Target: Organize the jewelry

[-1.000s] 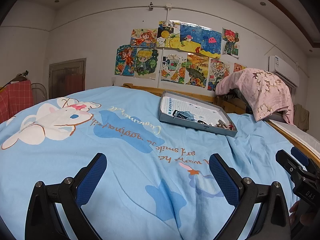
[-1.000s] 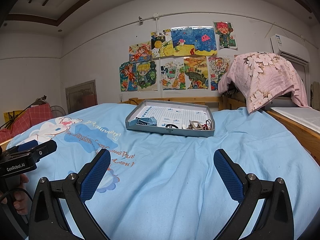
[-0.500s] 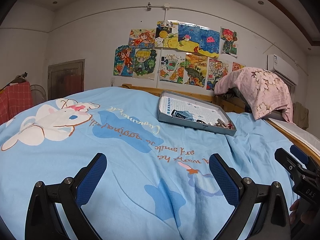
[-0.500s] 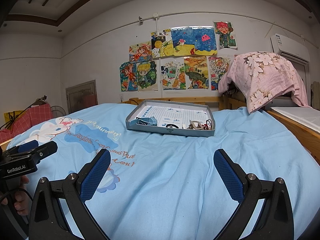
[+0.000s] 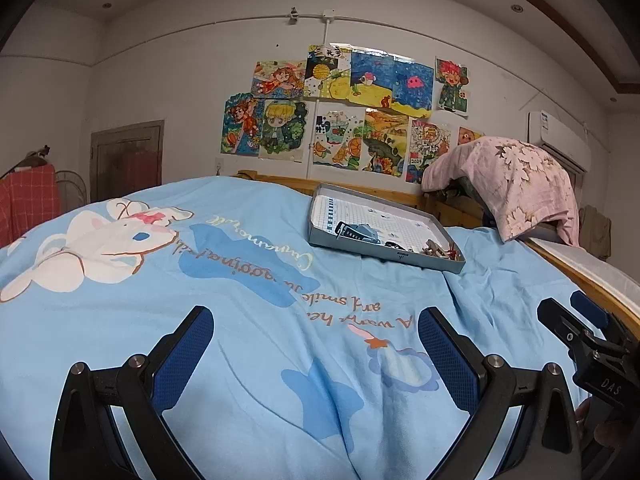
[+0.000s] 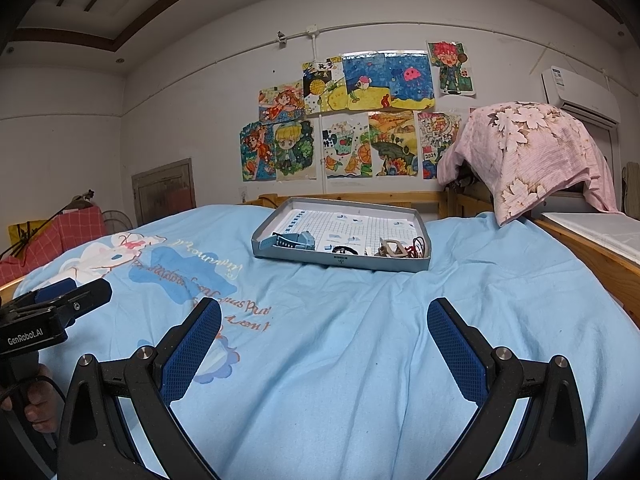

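On the bed (image 6: 360,340), a tray (image 6: 340,259) of jewelry (far side).
Left tongs (image 5: 316,344) and right tongs (image 6: 324,340) both gape empty, well short of the tray.

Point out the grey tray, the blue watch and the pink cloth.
grey tray (image 6: 340,258), right wrist view, front wall.
blue watch (image 6: 294,240), right wrist view, middle of its body.
pink cloth (image 6: 528,152), right wrist view, middle of the drape.

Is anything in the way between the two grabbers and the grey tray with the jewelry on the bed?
Nothing visible. Only bare blue bedspread lies between the open right gripper and the tray, and likewise ahead of the open left gripper.
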A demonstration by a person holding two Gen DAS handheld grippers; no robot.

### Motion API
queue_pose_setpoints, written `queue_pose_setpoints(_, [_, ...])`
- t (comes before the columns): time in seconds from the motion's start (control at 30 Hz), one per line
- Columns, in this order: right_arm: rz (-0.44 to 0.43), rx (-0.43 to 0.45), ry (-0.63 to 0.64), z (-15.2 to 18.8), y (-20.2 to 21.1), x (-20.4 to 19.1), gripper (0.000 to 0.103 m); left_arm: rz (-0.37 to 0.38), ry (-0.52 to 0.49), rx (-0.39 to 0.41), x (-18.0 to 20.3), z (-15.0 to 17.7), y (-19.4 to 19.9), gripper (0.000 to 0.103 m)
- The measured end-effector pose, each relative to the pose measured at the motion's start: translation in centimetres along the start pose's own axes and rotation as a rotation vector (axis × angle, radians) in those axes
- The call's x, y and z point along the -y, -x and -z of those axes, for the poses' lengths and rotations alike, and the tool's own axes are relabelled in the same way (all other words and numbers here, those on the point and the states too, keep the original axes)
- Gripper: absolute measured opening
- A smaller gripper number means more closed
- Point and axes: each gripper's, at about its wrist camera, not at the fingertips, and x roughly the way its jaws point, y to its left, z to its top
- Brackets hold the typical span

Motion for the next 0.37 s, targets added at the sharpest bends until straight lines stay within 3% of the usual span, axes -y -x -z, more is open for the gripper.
queue_pose_setpoints(0.37, [-0.001, -0.002, 0.0, 0.17, 0.0, -0.11, 0.101, -0.009, -0.007, 0.011, 0.02, -0.16, 0.29, 0.103])
